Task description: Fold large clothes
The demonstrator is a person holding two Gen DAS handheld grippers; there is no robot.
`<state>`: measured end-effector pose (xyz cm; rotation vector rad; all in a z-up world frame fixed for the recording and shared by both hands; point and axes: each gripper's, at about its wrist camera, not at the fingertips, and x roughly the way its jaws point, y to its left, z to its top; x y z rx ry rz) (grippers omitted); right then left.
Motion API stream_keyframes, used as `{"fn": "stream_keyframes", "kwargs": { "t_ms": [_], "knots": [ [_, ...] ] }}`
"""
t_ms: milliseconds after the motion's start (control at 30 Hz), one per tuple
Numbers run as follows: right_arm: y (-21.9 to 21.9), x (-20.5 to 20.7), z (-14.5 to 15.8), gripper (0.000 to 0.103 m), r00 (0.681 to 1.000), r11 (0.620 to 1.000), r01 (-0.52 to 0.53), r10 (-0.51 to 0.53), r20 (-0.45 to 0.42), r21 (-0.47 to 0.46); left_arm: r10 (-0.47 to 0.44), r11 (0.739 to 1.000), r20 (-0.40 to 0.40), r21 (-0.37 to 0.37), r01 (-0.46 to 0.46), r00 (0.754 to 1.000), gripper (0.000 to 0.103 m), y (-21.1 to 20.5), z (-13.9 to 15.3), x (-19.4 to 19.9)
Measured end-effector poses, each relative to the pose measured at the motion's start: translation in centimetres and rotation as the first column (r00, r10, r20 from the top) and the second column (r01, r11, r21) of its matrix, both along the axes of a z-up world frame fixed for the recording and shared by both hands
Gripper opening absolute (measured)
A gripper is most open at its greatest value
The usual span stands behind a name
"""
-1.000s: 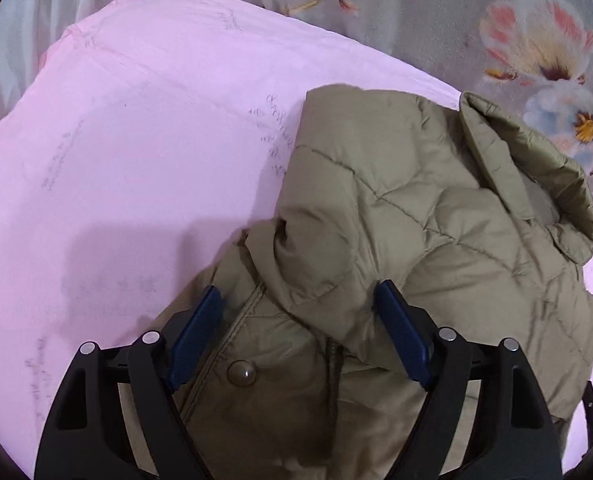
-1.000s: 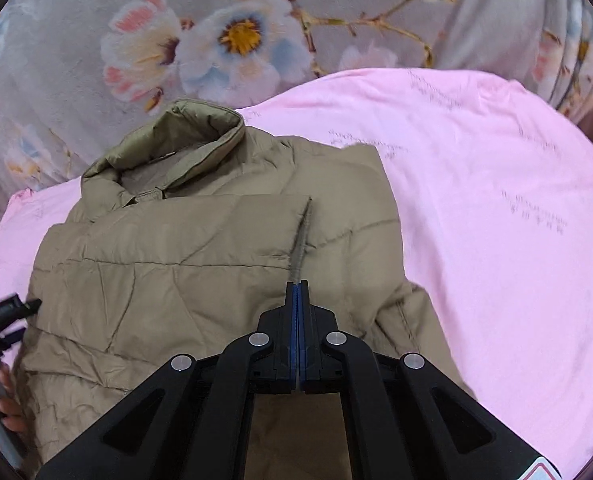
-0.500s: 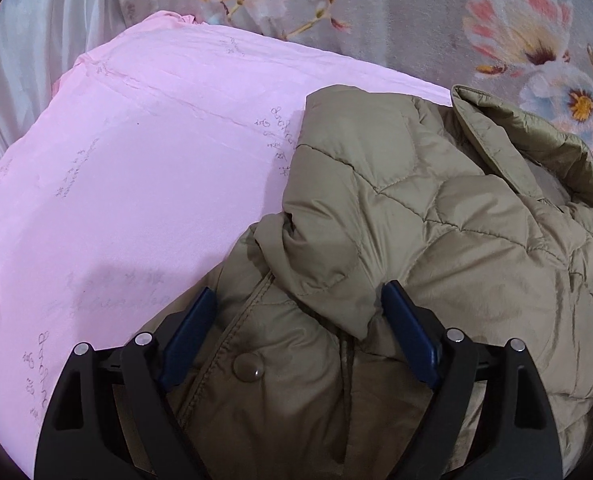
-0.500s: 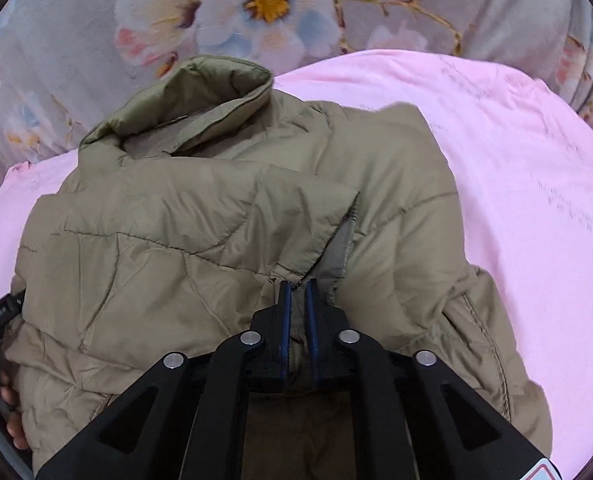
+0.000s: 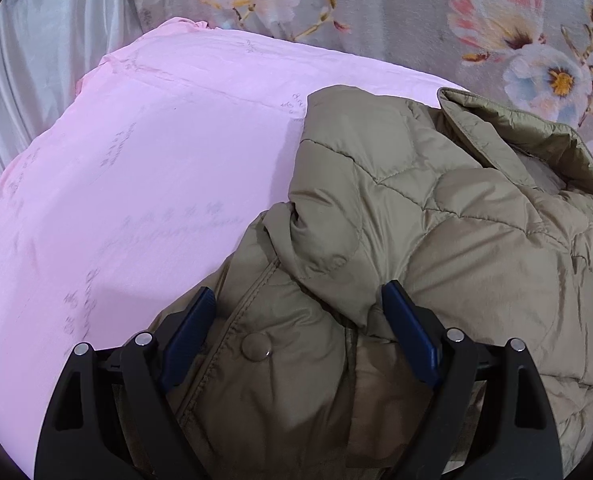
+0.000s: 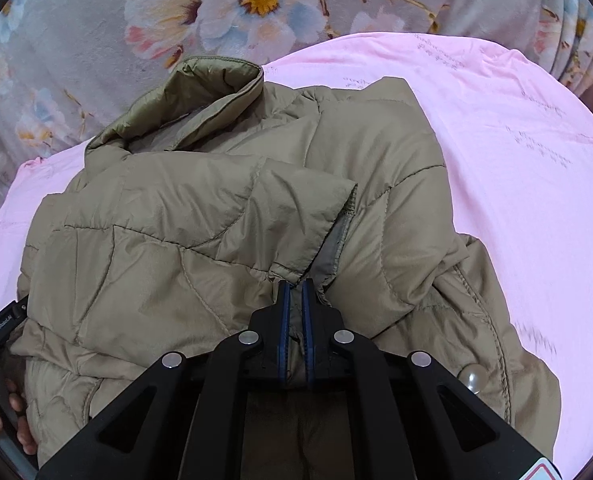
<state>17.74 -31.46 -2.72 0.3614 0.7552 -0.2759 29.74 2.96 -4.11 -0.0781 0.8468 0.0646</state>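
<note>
Lying under both tongs (image 5: 298, 312) (image 6: 295, 292), quilted jacket (image 5: 436, 240) (image 6: 224, 208).

A pink sheet (image 5: 144, 184) with faint grey printed marks covered a bed and filled most of both views. Beyond it lay a grey floral blanket (image 6: 96, 40) with large pink, white and pale blue blossoms and thin brown twigs. At the far left of the left wrist view hung a pale silvery curtain (image 5: 36, 60) in soft folds. The light was even and dim, throwing soft shadows on the sheet.
</note>
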Motion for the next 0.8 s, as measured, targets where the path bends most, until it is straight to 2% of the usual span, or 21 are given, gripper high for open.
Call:
{"fn": "stream_keyframes", "kwargs": {
  "t_ms": [200, 300, 367, 467, 533, 600, 667, 800],
  "knots": [
    [1.3, -4.2, -0.3, 0.005, 1.0, 1.0, -0.01, 0.009, 0.011, 0.013, 0.004, 1.0, -0.002, -0.013, -0.004, 1.0, 0.084, 1.8, 0.1, -4.2],
    [1.6, -5.5, 0.1, 0.007, 1.0, 1.0, -0.002, 0.001, 0.024, 0.023, -0.004, 0.999, 0.001, -0.048, 0.004, 1.0, 0.083, 2.7, 0.8, -5.2],
    [2.1, -6.4, 1.6, 0.014, 0.998, 1.0, 0.023, -0.022, 0.063, -0.014, 0.012, 1.0, 0.009, -0.013, -0.012, 1.0, 0.083, 2.6, 2.1, -5.3],
    [4.0, -7.4, 5.3, 0.024, 0.984, 0.996, 0.015, 0.0, 0.179, -0.086, 0.003, 1.0, 0.091, -0.003, -0.003, 0.996, 0.083, 1.6, 5.8, -5.8],
    [6.0, -6.3, 7.3, 0.041, 0.976, 0.993, -0.037, 0.06, 0.211, -0.113, -0.028, 1.0, 0.146, 0.016, 0.026, 0.989, 0.085, -0.3, 8.4, -5.7],
    [7.8, -4.4, 7.7, 0.044, 0.973, 0.986, -0.103, 0.127, 0.19, -0.133, -0.067, 0.997, 0.16, 0.043, 0.061, 0.985, 0.09, -2.4, 9.4, -5.2],
    [9.6, -2.0, 6.9, 0.044, 0.971, 0.973, -0.169, 0.192, 0.141, -0.156, -0.111, 0.991, 0.147, 0.096, 0.097, 0.983, 0.09, -4.8, 9.1, -4.3],
    [10.6, 1.6, 3.5, 0.044, 0.978, 0.967, -0.203, 0.208, 0.02, -0.153, -0.145, 0.976, 0.051, 0.17, 0.135, 0.988, 0.09, -7.5, 4.9, -2.6]
  ]
}}
